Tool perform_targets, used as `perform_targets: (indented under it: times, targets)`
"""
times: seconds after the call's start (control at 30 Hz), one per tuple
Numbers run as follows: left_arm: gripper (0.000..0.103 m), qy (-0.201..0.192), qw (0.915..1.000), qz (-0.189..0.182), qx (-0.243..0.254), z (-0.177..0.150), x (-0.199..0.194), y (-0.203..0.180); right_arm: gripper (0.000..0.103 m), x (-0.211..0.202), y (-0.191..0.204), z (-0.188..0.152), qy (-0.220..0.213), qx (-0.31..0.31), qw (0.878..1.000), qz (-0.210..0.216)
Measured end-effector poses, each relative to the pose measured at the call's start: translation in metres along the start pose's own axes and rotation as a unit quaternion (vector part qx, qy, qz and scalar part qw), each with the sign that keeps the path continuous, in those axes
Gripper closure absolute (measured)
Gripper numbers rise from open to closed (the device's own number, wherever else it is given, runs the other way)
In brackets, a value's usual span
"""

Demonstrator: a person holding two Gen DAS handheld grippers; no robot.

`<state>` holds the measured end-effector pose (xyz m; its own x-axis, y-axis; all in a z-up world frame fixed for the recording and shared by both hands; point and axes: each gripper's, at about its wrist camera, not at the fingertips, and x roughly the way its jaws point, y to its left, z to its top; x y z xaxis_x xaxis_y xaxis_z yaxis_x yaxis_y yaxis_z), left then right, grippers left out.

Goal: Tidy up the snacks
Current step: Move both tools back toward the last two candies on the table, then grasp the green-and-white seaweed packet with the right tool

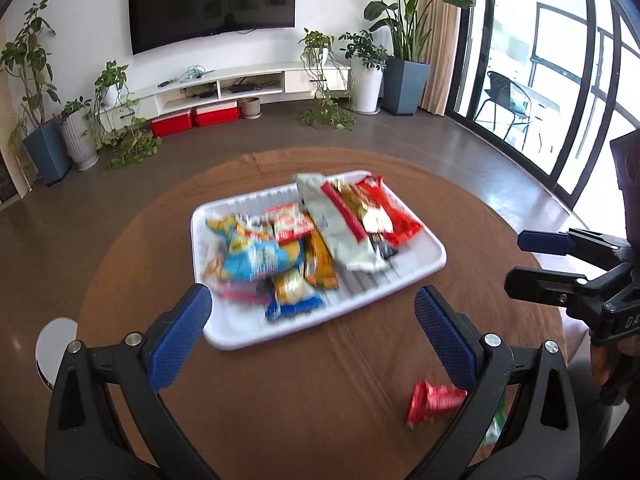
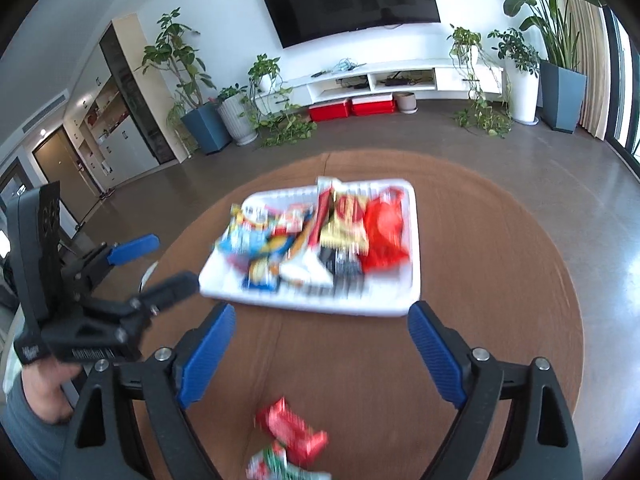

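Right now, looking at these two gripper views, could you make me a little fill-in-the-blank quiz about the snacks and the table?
1. Most of the snacks lie piled in a white ____ on the round brown table.
2. A small ____-coloured snack packet lies on the table outside the tray, on the near side.
3. The left gripper and the right gripper both have their fingers spread ____, holding nothing.

Missing words: tray; red; open

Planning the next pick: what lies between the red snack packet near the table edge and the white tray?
Only bare brown table separates the red snack packet from the white tray, seen in the right wrist view.
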<state>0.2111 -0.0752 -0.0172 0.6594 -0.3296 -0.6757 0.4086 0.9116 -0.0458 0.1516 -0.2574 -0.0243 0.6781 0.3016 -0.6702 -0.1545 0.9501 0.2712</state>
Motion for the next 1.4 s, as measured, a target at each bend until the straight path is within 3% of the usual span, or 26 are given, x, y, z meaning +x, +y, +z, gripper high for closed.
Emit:
perform_targets:
  times: [0.23,0.47,0.77,1.07,1.4]
  targets:
    - [0.000,0.008,0.9990,-0.041,-0.016,-0.076,-0.032,-0.008,0.013,-0.009,0.000,-0.072,0.056,0.000,0.998,0.015]
    - [0.000,0.033,0.9961,-0.082,0.001,-0.122,-0.043,-0.025,0.013,-0.006,0.031,-0.111,0.088,-0.103,0.991,0.020]
    - [0.000,0.055,0.9917,-0.108,0.045,-0.141,-0.055,-0.049,0.016,0.014,0.050,-0.120,0.124,-0.171,0.977,0.028]
    - [0.000,0.072,0.9891,-0.126,0.024,-0.146,-0.058,-0.037,0.027,0.043,0.053,-0.120,0.189,-0.214,0.958,0.030]
    - [0.000,0.083,0.9868,-0.139,0.006,-0.145,-0.055,-0.026,0.032,0.046,0.062,-0.112,0.197,-0.260,0.945,0.029]
